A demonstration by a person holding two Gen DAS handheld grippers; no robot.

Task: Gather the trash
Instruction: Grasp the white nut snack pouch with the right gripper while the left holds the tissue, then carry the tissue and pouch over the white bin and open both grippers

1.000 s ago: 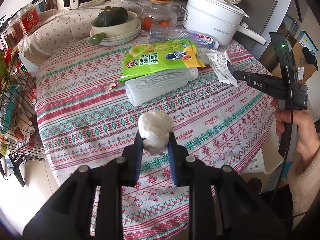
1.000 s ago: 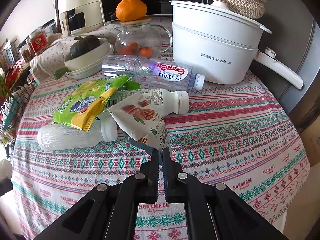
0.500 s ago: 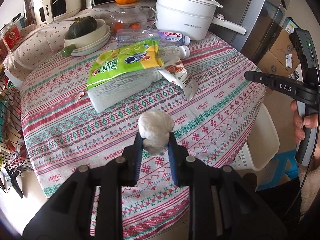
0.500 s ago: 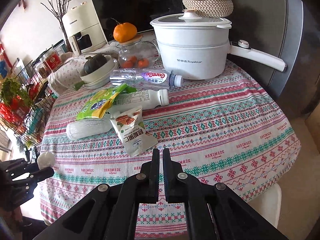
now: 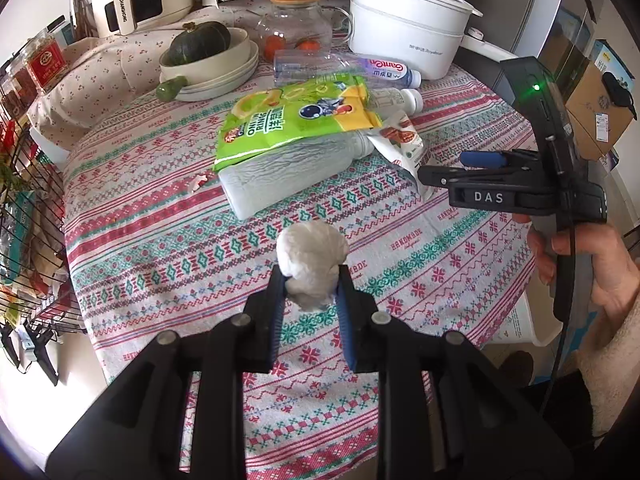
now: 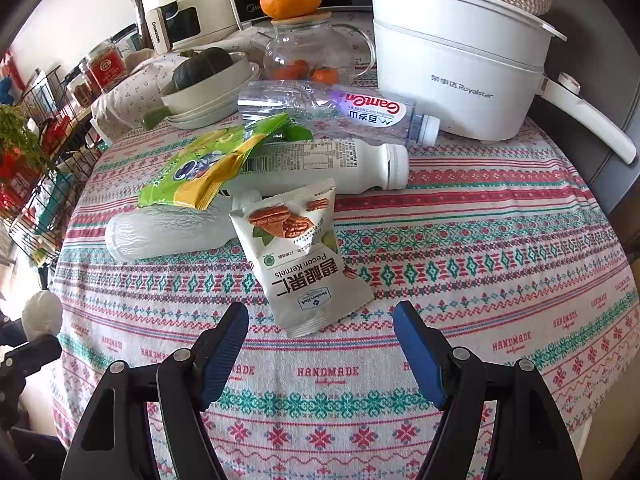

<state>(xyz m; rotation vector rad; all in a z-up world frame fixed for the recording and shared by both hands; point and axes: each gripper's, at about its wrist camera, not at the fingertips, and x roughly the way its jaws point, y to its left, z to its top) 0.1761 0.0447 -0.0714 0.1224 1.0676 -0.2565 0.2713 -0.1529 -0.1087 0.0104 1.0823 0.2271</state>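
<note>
My left gripper (image 5: 311,280) is shut on a crumpled white paper ball (image 5: 311,258), held above the patterned tablecloth (image 5: 168,240). My right gripper (image 6: 320,314) hangs low over the table with its jaws opening wide. The near end of a pecan packet (image 6: 304,256) lies between its blue pads (image 6: 224,340), untouched. Behind the packet lie a frosted bottle (image 6: 168,232), a green snack bag (image 6: 208,164), a white milk bottle (image 6: 320,164) and a clear water bottle (image 6: 328,108). In the left wrist view the right gripper (image 5: 442,167) reaches in from the right, a hand around its handle.
A white pot (image 6: 460,60), a glass teapot (image 6: 316,52) with an orange on top and a bowl holding a squash (image 6: 204,76) crowd the table's back. A wire rack (image 5: 24,200) stands at the left. A paper scrap (image 5: 198,182) lies near the frosted bottle.
The right gripper, shut at the pecan packet a second ago, drew back and up, then came low and close again with its jaws now wide apart. The left gripper keeps the paper ball.
</note>
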